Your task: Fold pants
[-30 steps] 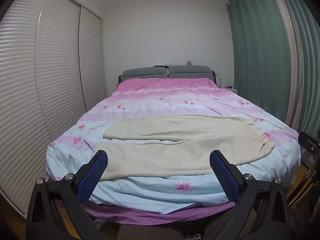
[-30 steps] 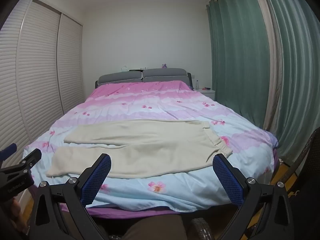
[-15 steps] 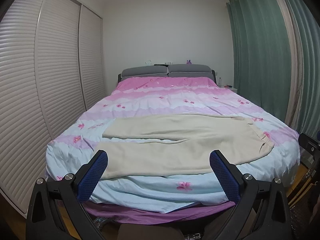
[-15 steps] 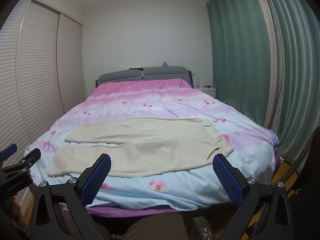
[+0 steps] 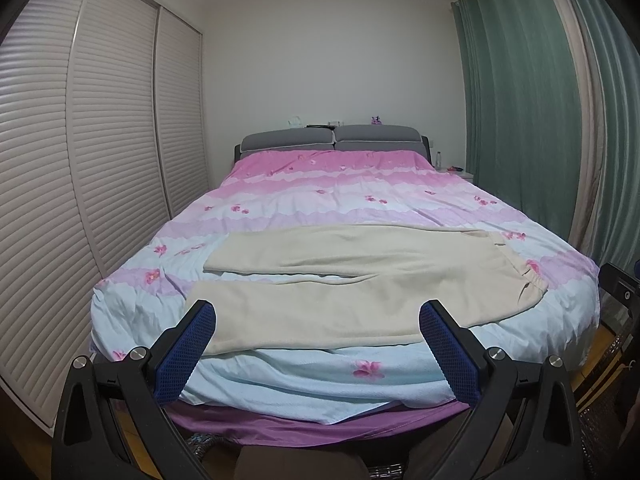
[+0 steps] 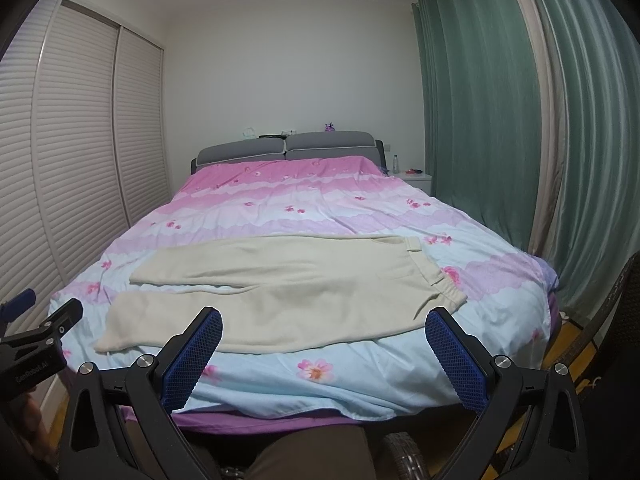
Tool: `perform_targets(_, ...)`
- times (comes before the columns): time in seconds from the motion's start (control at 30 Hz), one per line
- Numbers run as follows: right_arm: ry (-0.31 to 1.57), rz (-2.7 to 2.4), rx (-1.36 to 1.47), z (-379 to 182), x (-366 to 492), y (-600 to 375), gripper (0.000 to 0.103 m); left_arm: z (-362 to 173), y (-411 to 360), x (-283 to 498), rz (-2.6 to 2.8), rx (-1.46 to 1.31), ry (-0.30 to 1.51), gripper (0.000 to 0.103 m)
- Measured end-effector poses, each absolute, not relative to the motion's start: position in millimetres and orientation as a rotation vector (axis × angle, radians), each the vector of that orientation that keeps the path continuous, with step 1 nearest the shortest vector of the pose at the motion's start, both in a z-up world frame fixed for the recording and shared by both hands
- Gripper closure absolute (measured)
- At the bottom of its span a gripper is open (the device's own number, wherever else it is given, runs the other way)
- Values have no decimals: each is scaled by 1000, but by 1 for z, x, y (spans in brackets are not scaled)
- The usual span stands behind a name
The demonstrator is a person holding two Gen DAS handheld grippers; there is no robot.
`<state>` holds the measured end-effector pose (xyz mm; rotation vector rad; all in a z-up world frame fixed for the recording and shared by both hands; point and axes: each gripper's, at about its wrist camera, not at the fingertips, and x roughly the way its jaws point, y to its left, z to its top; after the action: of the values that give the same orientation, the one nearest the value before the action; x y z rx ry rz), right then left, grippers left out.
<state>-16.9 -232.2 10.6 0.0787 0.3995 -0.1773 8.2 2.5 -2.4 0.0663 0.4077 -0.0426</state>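
Still unfolded: cream pants lie flat across the bed, legs apart.
Tongs: left tongs and right tongs spread wide, empty.
Remaining: every fold.

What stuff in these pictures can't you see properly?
- Small things on the headboard: too small and far in both views.
- Bottle and bits on the nightstand: too small.
- Floor under the bed: the duvet hides it.
- Underside of the pants: they lie flat.

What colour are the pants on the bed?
Cream beige pants, plain, clearest in the right wrist view.
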Motion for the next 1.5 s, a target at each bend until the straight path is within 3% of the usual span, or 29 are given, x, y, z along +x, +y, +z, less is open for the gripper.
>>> perform_targets(1.5, 400, -175, 85, 10, -17, -233, 0, -7, -1, 8, -26, 89, 401, 0)
